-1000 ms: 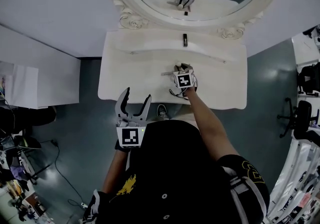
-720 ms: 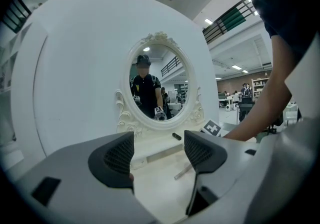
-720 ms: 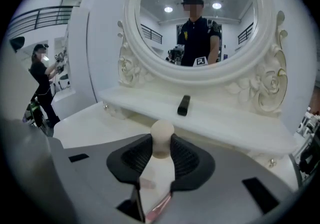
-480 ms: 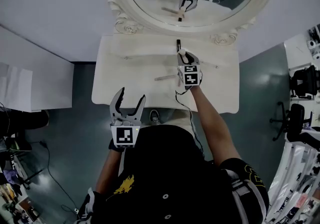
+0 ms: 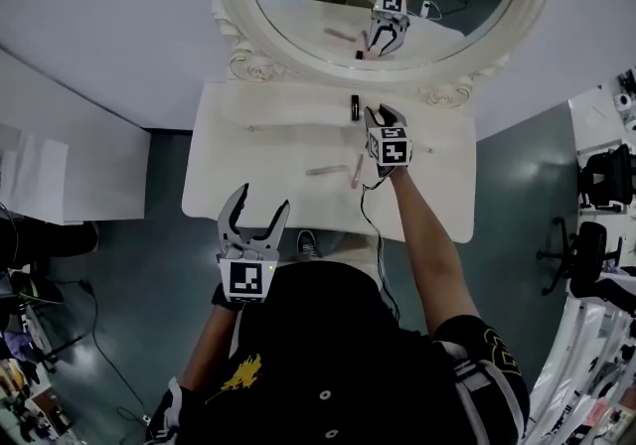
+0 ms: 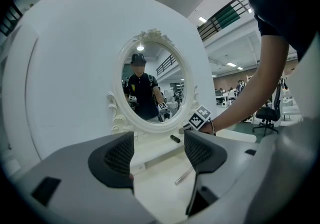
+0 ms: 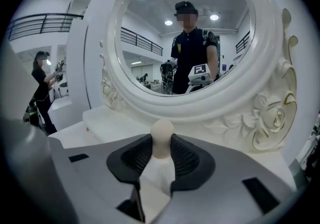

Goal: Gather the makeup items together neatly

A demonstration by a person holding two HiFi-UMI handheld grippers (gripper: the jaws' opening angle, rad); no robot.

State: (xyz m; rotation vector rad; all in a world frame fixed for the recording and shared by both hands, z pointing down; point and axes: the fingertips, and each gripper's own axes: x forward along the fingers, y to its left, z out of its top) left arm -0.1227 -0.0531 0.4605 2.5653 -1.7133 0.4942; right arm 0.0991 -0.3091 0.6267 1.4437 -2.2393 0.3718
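A white vanity table [image 5: 253, 170] carries a small black tube [image 5: 355, 107] by the mirror's base and two thin pale sticks [image 5: 327, 171] [image 5: 358, 170] near its middle. My right gripper [image 5: 382, 115] hangs above the back of the table, just right of the black tube. In the right gripper view my right gripper [image 7: 161, 154] is shut on a beige round-tipped makeup item [image 7: 162, 135] that stands up between the pads. My left gripper [image 5: 260, 205] is open and empty over the table's front edge. From the left gripper view [image 6: 157, 153] I see the black tube [image 6: 174, 138] and one stick [image 6: 183, 176].
An oval mirror in an ornate white frame [image 5: 238, 31] rises at the table's back, close ahead of the right gripper [image 7: 200, 113]. A white panel [image 5: 50, 175] stands to the left. Office chairs [image 5: 596, 234] stand on the floor to the right.
My right gripper has risen from the middle of the table and moved toward the mirror with the beige item in it. The second stick it had covered now shows. The left gripper has stayed.
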